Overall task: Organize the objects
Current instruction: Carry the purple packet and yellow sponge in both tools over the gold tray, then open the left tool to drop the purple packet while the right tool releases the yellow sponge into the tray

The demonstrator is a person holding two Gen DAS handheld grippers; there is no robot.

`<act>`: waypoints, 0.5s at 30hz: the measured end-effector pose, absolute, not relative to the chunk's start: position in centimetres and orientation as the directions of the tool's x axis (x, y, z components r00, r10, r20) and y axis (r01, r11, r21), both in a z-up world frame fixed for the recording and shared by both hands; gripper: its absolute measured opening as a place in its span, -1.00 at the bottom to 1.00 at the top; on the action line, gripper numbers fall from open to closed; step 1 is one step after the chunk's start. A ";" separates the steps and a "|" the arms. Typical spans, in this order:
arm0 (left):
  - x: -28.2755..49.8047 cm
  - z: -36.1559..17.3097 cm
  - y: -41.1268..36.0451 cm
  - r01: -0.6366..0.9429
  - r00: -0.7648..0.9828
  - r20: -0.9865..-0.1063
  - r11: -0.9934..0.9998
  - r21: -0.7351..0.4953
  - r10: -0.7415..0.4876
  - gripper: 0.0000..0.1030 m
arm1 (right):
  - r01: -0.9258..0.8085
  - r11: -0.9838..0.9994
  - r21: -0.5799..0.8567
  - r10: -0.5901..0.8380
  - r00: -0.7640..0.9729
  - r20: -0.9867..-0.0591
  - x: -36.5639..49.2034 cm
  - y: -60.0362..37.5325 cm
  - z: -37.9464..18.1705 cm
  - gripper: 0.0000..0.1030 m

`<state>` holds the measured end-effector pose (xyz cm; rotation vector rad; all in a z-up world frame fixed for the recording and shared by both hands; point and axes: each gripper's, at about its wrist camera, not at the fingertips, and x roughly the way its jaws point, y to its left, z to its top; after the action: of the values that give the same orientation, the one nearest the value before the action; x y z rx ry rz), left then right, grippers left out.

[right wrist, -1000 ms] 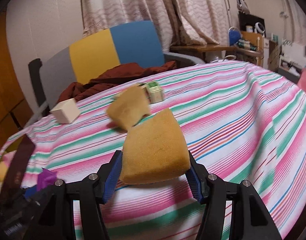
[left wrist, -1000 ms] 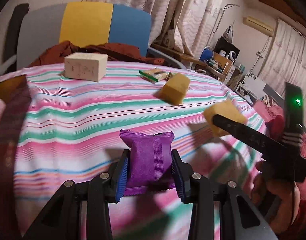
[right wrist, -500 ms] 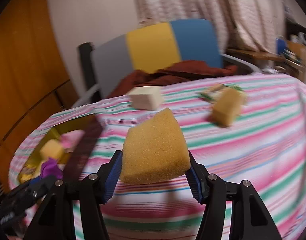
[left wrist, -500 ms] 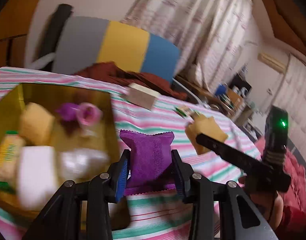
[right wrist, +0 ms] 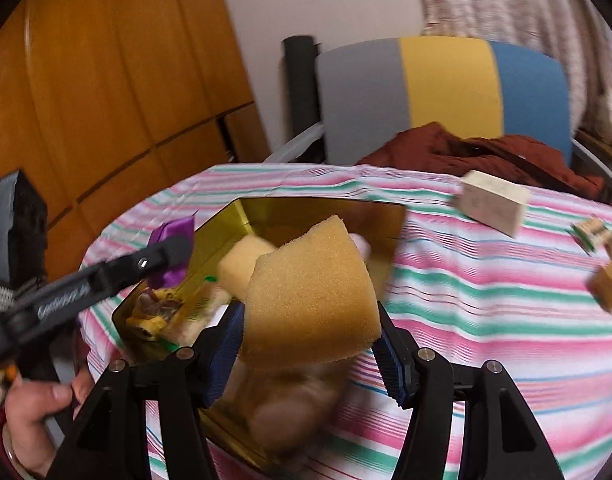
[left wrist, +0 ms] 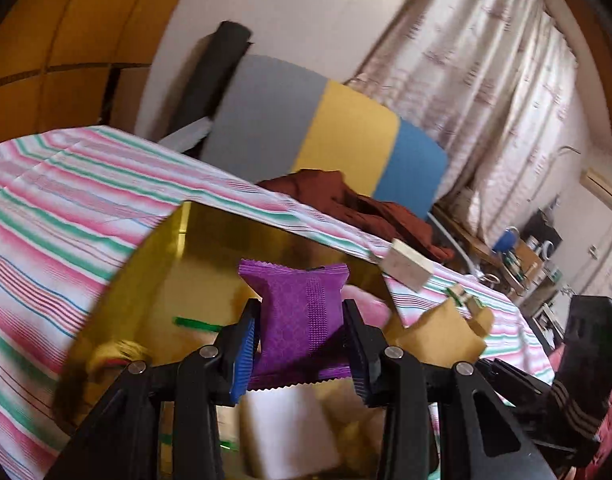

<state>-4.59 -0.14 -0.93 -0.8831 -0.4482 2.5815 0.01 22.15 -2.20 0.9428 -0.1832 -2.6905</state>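
My left gripper (left wrist: 302, 344) is shut on a purple packet (left wrist: 300, 312) and holds it over the open gold box (left wrist: 210, 248). My right gripper (right wrist: 309, 340) is shut on a yellow sponge (right wrist: 309, 296) above the same gold box (right wrist: 290, 210). The box holds several items, among them a yellow block (right wrist: 242, 264) and a white block (left wrist: 286, 432). In the right wrist view the left gripper (right wrist: 170, 252) with the purple packet (right wrist: 174, 232) hovers over the box's left edge. The sponge also shows in the left wrist view (left wrist: 437, 338).
A striped cloth (right wrist: 485, 320) covers the table. On it lie a beige wooden block (right wrist: 493, 208), a small green-edged box (right wrist: 593, 234) and another yellow sponge (right wrist: 609, 284). A grey, yellow and blue chair (right wrist: 445, 88) with brown cloth (right wrist: 485, 156) stands behind.
Both grippers swung left with their loads, from the middle of the table to above the gold box. Both stayed shut.
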 end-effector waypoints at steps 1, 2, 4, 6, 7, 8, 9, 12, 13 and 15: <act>-4.7 -1.1 -0.4 -0.233 -0.734 -0.522 -0.883 -0.407 0.434 -0.22 | 0.234 -0.950 0.204 -0.311 -0.741 -0.595 -0.4 21.5 -2.2 0.24; -5.3 -1.5 -0.9 -0.220 -0.733 -0.533 -0.888 -0.404 0.423 -0.22 | 0.244 -0.949 0.198 -0.314 -0.736 -0.599 -0.9 20.9 -2.3 0.25; -5.9 -1.9 -1.7 -0.199 -0.731 -0.546 -0.893 -0.403 0.409 -0.22 | 0.252 -0.950 0.184 -0.311 -0.724 -0.616 -1.9 19.9 -2.7 0.29; -6.7 -2.3 -2.2 -0.183 -0.727 -0.556 -0.894 -0.408 0.403 -0.23 | 0.252 -0.952 0.176 -0.305 -0.705 -0.640 -2.7 19.3 -3.1 0.42; -7.0 -2.4 -2.4 -0.175 -0.728 -0.559 -0.896 -0.409 0.397 -0.23 | 0.258 -0.949 0.183 -0.314 -0.695 -0.647 -3.0 19.1 -3.3 0.48; -7.0 -2.5 -2.7 -0.168 -0.730 -0.560 -0.897 -0.408 0.392 -0.23 | 0.254 -0.949 0.185 -0.312 -0.691 -0.653 -3.3 19.1 -3.4 0.56; -7.0 -2.4 -3.1 -0.169 -0.730 -0.559 -0.897 -0.408 0.392 -0.23 | 0.244 -0.953 0.180 -0.301 -0.695 -0.653 -3.2 19.1 -3.4 0.63; -7.6 -2.3 -3.1 -0.168 -0.735 -0.561 -0.904 -0.394 0.381 -0.23 | 0.217 -0.959 0.180 -0.282 -0.723 -0.630 -2.0 19.7 -3.1 0.82; -7.9 -2.2 -3.0 -0.172 -0.735 -0.562 -0.905 -0.388 0.380 -0.23 | 0.215 -0.959 0.185 -0.284 -0.725 -0.627 -1.9 19.8 -3.0 0.82; -8.4 -2.1 -2.8 -0.165 -0.732 -0.572 -0.911 -0.378 0.370 -0.23 | 0.206 -0.959 0.194 -0.282 -0.731 -0.622 -1.3 20.2 -2.9 0.82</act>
<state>-8.40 -2.82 -2.14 -0.9675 -0.4395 2.6433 -1.27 20.24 -2.88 0.9946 -0.1622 -2.6961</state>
